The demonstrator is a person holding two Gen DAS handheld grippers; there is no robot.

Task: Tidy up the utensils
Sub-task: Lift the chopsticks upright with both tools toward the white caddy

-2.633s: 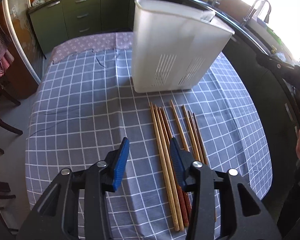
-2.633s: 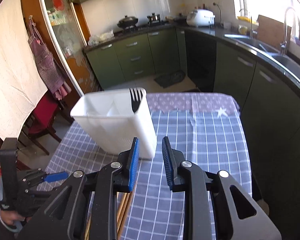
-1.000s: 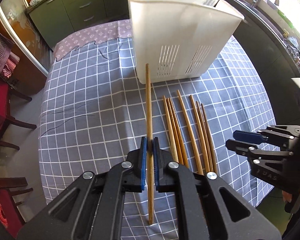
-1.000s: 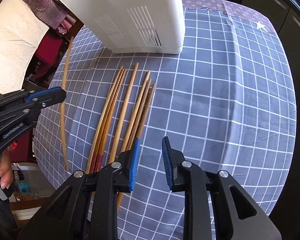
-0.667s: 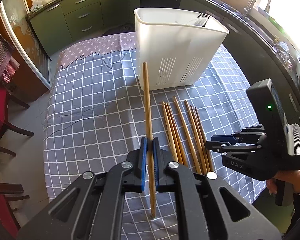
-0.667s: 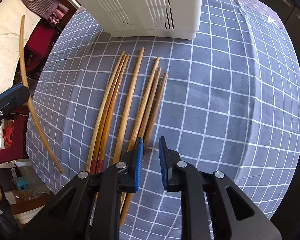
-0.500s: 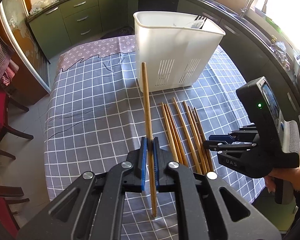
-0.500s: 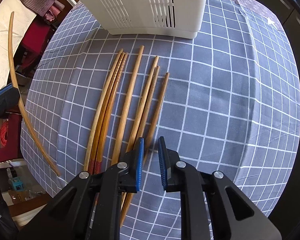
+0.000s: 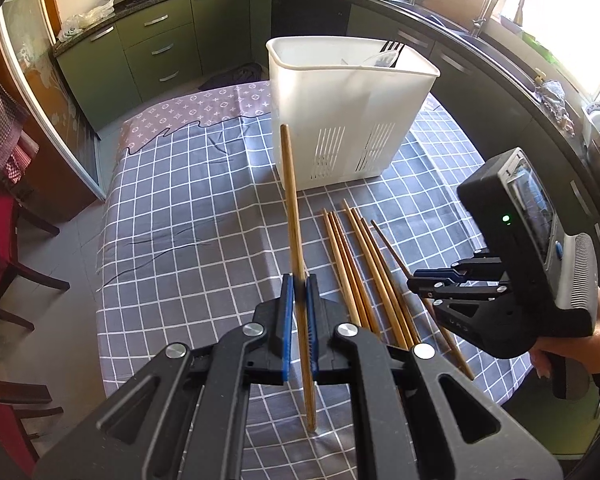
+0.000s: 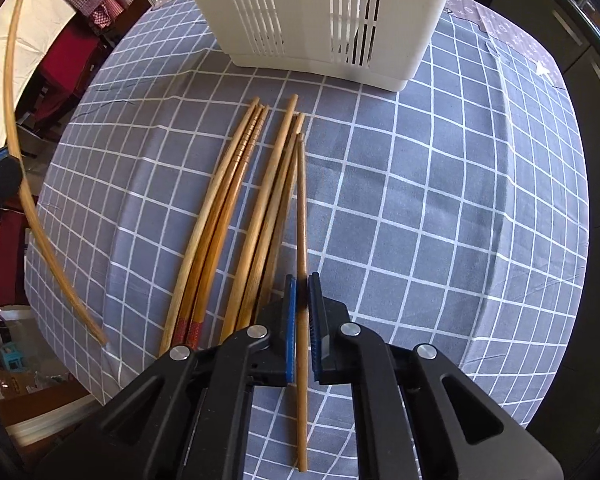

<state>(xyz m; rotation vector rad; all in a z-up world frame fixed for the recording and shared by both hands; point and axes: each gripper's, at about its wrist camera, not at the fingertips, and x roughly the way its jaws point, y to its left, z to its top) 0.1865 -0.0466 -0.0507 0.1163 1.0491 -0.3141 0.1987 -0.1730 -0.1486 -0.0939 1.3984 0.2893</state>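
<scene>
Right claw (image 10: 302, 312) has just been closing and now its blue pads are clamped on the rightmost chopstick (image 10: 301, 216) of the row; half a second ago the jaws were narrowly apart over that end of the row with nothing pinched. In the right wrist view the stick runs straight through the pads, far tip pointing at the white utensil caddy (image 10: 324, 12), near end sticking out behind the jaws. Can't tell whether it's fully off the checked tablecloth (image 10: 440, 208) yet; from the left wrist view it looks slightly tilted away from its neighbours. Left claw (image 9: 300, 312) is clamped on its own chopstick (image 9: 292, 216), same as a second ago, stick well clear of the tabletop and angled toward the caddy (image 9: 340, 112) but not yet over the rim. The remaining chopsticks (image 10: 236, 216), six by my count, lie side by side on the cloth just in front of the caddy. A black fork (image 9: 392, 50) is already standing in the caddy's far compartment. So my read: both hands are now loaded, one stick each, and the next step is dropping both into the caddy, then coming back for the rest. Risk I see: both grips sit off-centre on a thin stick, so it may pivot in the pads on the way in.
</scene>
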